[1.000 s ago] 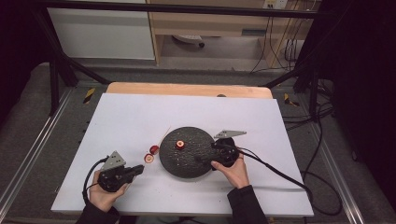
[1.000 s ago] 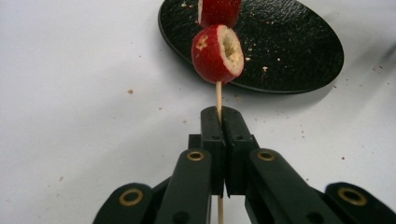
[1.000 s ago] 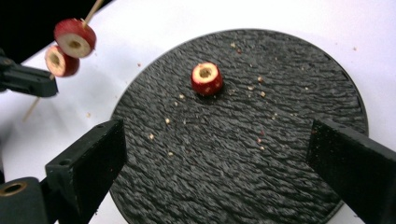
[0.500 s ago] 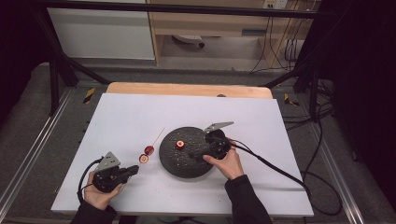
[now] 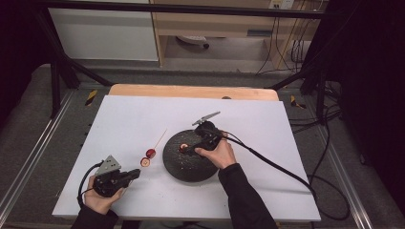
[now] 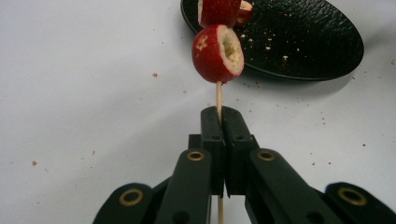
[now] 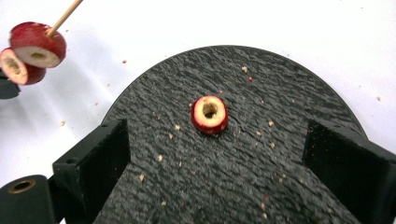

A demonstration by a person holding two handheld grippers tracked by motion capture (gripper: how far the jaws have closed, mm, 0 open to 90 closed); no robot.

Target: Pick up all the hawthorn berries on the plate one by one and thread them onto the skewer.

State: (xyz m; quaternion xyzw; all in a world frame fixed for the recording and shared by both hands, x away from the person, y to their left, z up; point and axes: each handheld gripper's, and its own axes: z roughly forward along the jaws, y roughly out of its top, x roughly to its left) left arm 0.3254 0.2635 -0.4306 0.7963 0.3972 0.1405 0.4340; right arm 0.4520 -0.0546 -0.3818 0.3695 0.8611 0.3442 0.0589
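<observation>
left gripper (image 6: 219, 122) is down at the near left of the white table (image 5: 124, 119), jaws pressed together on a thin wooden skewer (image 6: 218, 95), and there are two red fruit pieces threaded on that stick. the nearer one (image 6: 218, 53) shows its pale cut face with a hollow core, the second (image 6: 219, 10) sits right behind it up the skewer. in the high view the skewer's bare tip slants away toward the middle of the table, with the two pieces close to the left edge of the black plate (image 5: 176, 167) but off it, over the white surface.

over to the right gripper (image 7: 217, 154): jaws wide apart, hovering low above the dark, rough-textured round plate, held in the person's right hand (image 5: 217, 152). sitting between and just beyond those open jaws is a single red fruit ring (image 7: 209, 114), flat on the plate, pale flesh up, hole through its centre, untouched by either jaw. crumbs (image 7: 177, 127) are scattered across the plate and a few on the table around it.
</observation>
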